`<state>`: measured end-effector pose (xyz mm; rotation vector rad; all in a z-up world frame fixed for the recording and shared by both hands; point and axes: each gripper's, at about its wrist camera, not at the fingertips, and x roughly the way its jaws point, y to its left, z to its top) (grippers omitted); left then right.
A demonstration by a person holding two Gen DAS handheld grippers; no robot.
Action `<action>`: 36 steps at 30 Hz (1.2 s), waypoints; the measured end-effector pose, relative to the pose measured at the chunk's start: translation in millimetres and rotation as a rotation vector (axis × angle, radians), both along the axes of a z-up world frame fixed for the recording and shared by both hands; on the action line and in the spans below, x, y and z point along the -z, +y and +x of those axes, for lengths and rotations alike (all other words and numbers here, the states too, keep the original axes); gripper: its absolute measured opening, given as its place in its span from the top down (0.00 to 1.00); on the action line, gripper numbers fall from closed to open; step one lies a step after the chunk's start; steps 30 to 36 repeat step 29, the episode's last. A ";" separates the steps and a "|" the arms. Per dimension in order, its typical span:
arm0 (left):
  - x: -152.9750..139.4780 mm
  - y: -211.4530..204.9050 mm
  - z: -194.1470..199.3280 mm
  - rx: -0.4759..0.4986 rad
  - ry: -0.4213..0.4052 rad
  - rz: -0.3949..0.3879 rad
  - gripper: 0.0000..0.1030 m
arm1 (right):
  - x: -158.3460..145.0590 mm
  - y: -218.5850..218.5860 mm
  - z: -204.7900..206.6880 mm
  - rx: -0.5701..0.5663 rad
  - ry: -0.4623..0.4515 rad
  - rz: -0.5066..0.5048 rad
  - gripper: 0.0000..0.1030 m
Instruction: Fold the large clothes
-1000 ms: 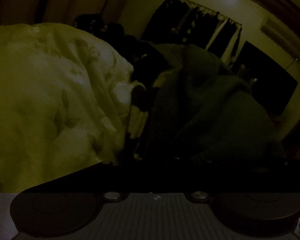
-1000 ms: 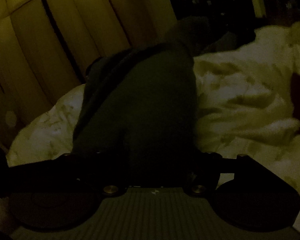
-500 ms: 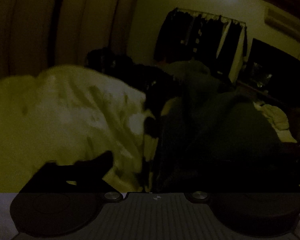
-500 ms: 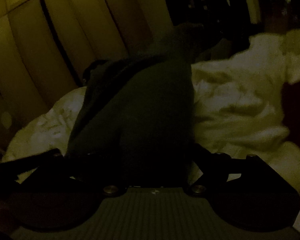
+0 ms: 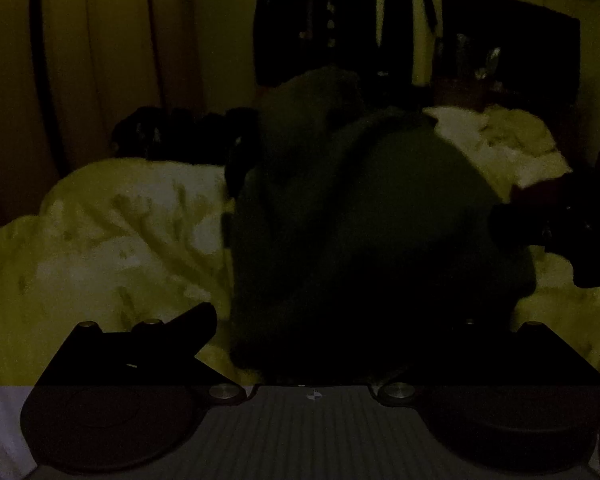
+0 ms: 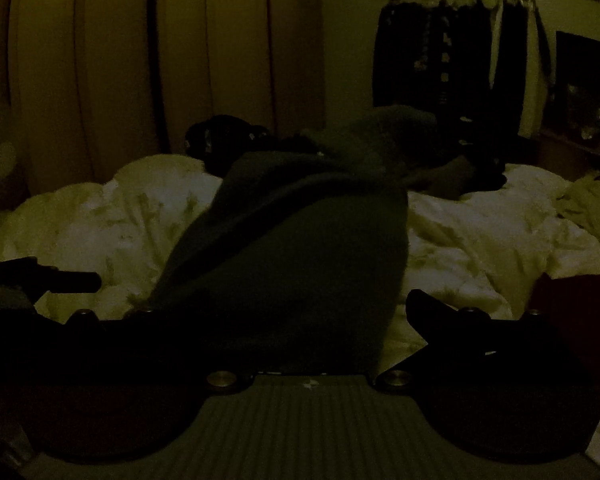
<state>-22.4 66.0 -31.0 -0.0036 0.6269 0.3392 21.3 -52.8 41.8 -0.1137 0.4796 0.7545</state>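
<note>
Garment (image 5: 372, 232), dark green, is heaped on a pale duvet (image 5: 112, 232) in dim light, lying between the spread fingers of both the left gripper (image 5: 332, 320) and right gripper (image 6: 260, 308), each held low and level, though whether either pinches cloth cannot be told.

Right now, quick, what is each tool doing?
Left tool: too dark to tell; the dark green garment hides its tips.
Right tool: cannot be told either; the same garment covers the gap.
</note>
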 end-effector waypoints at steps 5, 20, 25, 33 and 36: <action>9.3 2.2 5.1 -0.042 0.041 -0.004 0.00 | 5.3 6.7 3.1 0.044 0.001 -0.083 0.01; 14.0 -2.6 5.2 -0.087 0.077 0.028 0.00 | 11.9 20.4 -3.3 0.016 -0.022 -0.132 0.01; 11.8 0.9 -0.1 -0.088 0.030 -0.008 0.00 | 13.1 21.9 -3.9 0.013 -0.029 -0.146 0.01; 10.7 3.3 1.2 -0.105 0.045 -0.017 0.00 | 13.8 23.8 -6.1 0.017 -0.043 -0.155 0.01; 10.7 3.3 1.2 -0.105 0.045 -0.017 0.00 | 13.8 23.8 -6.1 0.017 -0.043 -0.155 0.01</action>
